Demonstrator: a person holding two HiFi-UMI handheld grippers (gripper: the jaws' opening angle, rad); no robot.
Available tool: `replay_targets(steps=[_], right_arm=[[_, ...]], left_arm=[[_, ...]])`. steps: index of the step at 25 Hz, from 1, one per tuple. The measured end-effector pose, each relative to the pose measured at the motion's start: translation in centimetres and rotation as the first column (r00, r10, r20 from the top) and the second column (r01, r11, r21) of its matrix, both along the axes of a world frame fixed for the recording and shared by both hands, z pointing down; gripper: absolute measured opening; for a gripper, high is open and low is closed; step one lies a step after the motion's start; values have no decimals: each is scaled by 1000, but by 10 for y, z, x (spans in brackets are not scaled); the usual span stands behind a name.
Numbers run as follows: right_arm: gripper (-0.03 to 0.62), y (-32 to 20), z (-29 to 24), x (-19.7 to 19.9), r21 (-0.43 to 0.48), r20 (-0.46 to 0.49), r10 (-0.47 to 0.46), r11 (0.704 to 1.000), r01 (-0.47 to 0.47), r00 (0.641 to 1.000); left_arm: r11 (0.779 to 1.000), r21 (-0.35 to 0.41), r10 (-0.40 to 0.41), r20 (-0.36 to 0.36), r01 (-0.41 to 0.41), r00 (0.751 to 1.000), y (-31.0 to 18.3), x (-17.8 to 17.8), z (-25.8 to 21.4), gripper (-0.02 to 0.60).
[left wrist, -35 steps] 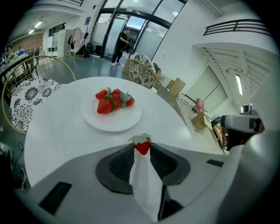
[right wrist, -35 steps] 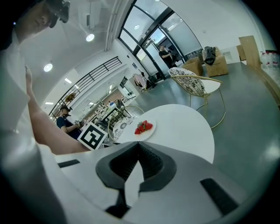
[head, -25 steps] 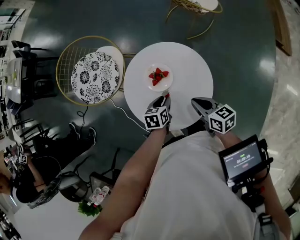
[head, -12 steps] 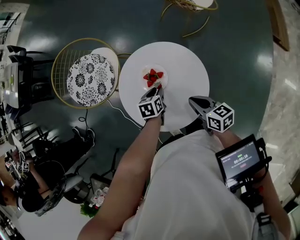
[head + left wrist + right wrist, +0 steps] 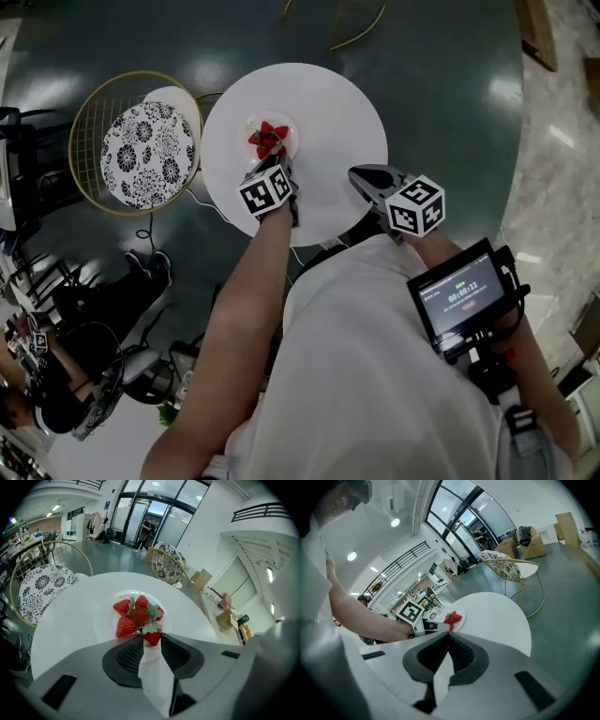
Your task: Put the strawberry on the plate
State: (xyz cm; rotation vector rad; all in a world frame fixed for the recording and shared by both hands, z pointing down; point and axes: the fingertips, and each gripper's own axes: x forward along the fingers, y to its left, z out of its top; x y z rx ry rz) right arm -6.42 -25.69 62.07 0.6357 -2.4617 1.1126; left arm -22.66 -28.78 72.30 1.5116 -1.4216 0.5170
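Strawberry: one strawberry [image 5: 152, 638] is sitting between the jaw tips at the centre of the left gripper view, low over the near edge of the plate and right against the other berries.
Left gripper: the left gripper [image 5: 151, 641] is pinching that strawberry, its jaws closing only as far as the fruit's width.
Plate: the white plate [image 5: 105, 623] is lying left of centre on the tabletop and is carrying a small heap of strawberries [image 5: 131, 616]; whether the held berry is resting on the plate cannot be told.
Tabletop: the round white tabletop [image 5: 337, 122] is filling the upper middle of the head view.
Right gripper: the right gripper [image 5: 447, 637] is hovering over the tabletop's lower right edge, well apart from the plate, its jaws meeting at the tips and gripping nothing.
Chair: a gold wire chair with a floral cushion [image 5: 141, 150] is standing at the upper left, just beside the tabletop.
Screen: a small lit screen [image 5: 459, 295] is showing at the lower right.
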Motion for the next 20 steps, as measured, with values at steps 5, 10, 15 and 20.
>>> replay_targets(steps=[5, 10, 15, 20], right_arm=[[6, 2, 0, 1, -3, -1, -4, 1000, 4, 1000], [6, 3, 1, 1, -5, -2, -5, 1000, 5, 1000], [6, 4, 2, 1, -7, 3, -4, 1000, 4, 1000], [6, 4, 3, -1, -5, 15, -13, 1000, 13, 1000]], left_arm=[[1000, -10, -17, -3, 17, 1000, 4, 0, 3, 120], [1000, -1, -16, -26, 16, 1000, 4, -1, 3, 120], [1000, 17, -18, -25, 19, 1000, 8, -6, -2, 121], [998, 36, -43, -1, 43, 999, 21, -16, -11, 121]])
